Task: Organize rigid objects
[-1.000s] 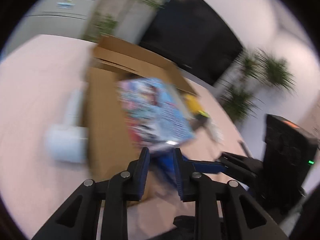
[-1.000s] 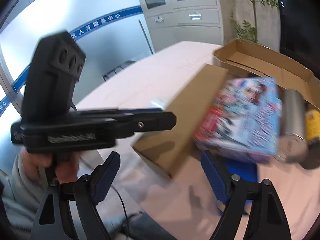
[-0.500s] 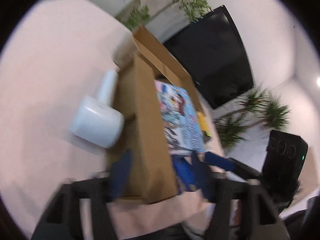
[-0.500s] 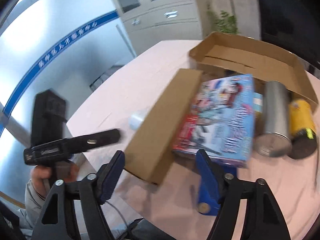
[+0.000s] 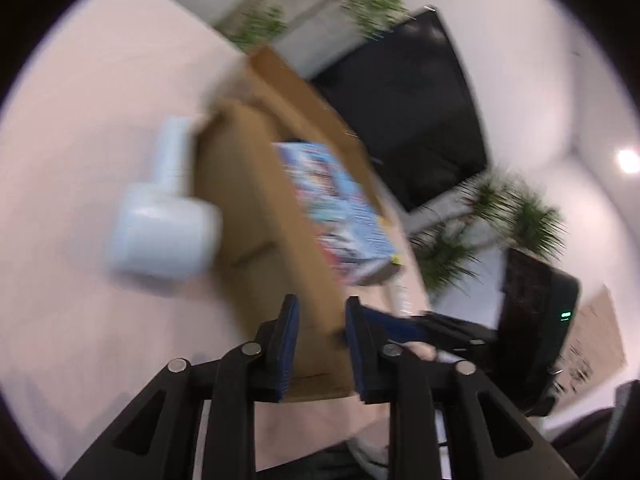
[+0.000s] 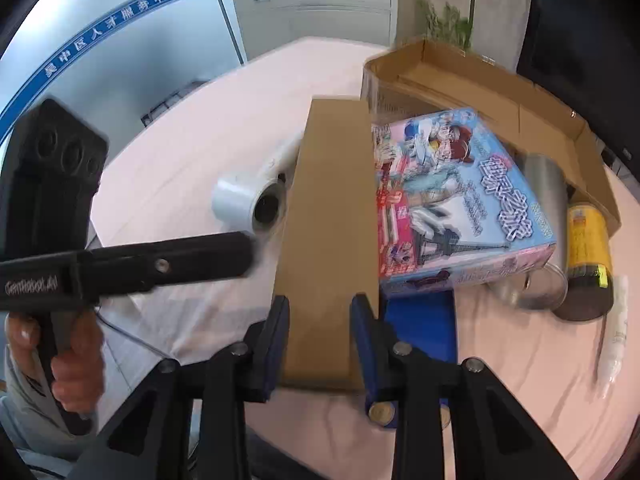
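Observation:
A long plain cardboard box (image 6: pixel 332 216) lies on the pink table next to a colourful printed box (image 6: pixel 456 196). My right gripper (image 6: pixel 320 344) has its jaws around the near end of the cardboard box, pads close to its sides. My left gripper (image 5: pixel 320 344) is partly open in front of the same box (image 5: pixel 264 216), seen blurred; it also shows from the side in the right wrist view (image 6: pixel 168 264), left of the box and empty. The printed box (image 5: pixel 340 208) lies beyond it.
An open cardboard carton (image 6: pixel 480 92) stands behind. A white film roll (image 6: pixel 248 200) lies left of the long box. A steel cup (image 6: pixel 544 216), a yellow can (image 6: pixel 588 248), a blue flat object (image 6: pixel 420 320) and a white tube (image 6: pixel 612 344) lie to the right.
My right gripper moved forward and left, and its jaws narrowed around the cardboard box end. My left gripper let go of the printed box, swung left and now faces the cardboard box.

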Motion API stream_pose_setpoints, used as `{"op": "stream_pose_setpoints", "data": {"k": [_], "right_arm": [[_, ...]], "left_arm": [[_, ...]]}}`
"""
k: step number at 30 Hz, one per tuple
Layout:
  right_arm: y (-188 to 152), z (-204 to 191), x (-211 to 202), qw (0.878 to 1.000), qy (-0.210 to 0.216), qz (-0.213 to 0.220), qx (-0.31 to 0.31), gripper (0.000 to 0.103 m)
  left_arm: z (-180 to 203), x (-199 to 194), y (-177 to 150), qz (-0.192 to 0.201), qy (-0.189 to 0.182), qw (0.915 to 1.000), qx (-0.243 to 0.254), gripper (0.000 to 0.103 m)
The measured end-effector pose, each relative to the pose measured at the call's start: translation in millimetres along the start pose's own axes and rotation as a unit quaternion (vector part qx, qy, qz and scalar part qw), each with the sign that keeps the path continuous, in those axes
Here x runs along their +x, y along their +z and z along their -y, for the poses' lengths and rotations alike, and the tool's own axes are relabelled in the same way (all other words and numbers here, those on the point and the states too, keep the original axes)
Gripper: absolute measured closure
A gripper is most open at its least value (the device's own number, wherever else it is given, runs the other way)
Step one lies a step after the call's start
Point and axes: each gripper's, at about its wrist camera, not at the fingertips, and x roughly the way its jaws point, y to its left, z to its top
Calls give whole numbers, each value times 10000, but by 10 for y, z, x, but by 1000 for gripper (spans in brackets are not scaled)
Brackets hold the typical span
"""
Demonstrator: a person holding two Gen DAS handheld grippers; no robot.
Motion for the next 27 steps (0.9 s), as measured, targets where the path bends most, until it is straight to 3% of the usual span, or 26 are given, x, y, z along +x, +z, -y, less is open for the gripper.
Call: {"op": "stream_pose_setpoints", "data": {"k": [1, 2, 3, 5, 8, 10, 12, 13, 15, 18, 22, 24, 27], "right_arm": [[-9, 10, -16, 10000, 16, 12, -39, 87], [-25, 36, -32, 10000, -24, 26, -42, 93], [-43, 78, -49, 10000, -53, 33, 10, 93], [-1, 141, -30, 9998, -184, 25, 92, 92], [7, 130, -52, 9995, -277, -66, 123, 91], [-39, -53, -170, 9996, -134, 23, -245, 80], [-63, -227, -203, 9978, -165, 87, -631, 39], [-77, -291, -192, 9973, -211, 44, -709, 34], [-72, -322, -106, 9964, -387, -84, -754, 33], [-41, -284, 80, 9937, -774, -292, -753, 36], [-25, -215, 190, 9957, -621, -335, -599, 43], [-25, -89, 160, 9988, -324, -280, -243, 45], [-44, 222, 118, 9935, 766, -276, 797, 45]], "left_arm": [[-90, 8, -13, 8, 97, 9999, -94, 76], [-166, -5, -47, -6, 141, 9997, -198, 68], [-240, 12, -94, -68, 140, 9993, -332, 53], [-308, 107, -158, -211, 72, 9982, -558, 38], [-311, 397, -276, -632, -130, 9954, -714, 38], [-331, 508, -291, -687, -113, 9943, -812, 40], [-323, 529, -273, -647, -27, 9948, -783, 43], [-355, 501, -272, -617, 24, 9949, -792, 44], [-387, 474, -259, -572, -94, 9945, -875, 44], [-410, 425, -269, -515, 76, 9953, -820, 46], [-418, 390, -244, -552, 84, 9948, -855, 46], [-392, 423, -264, -625, 123, 9946, -813, 46], [-362, 419, -340, -751, 140, 9940, -787, 46]]}}
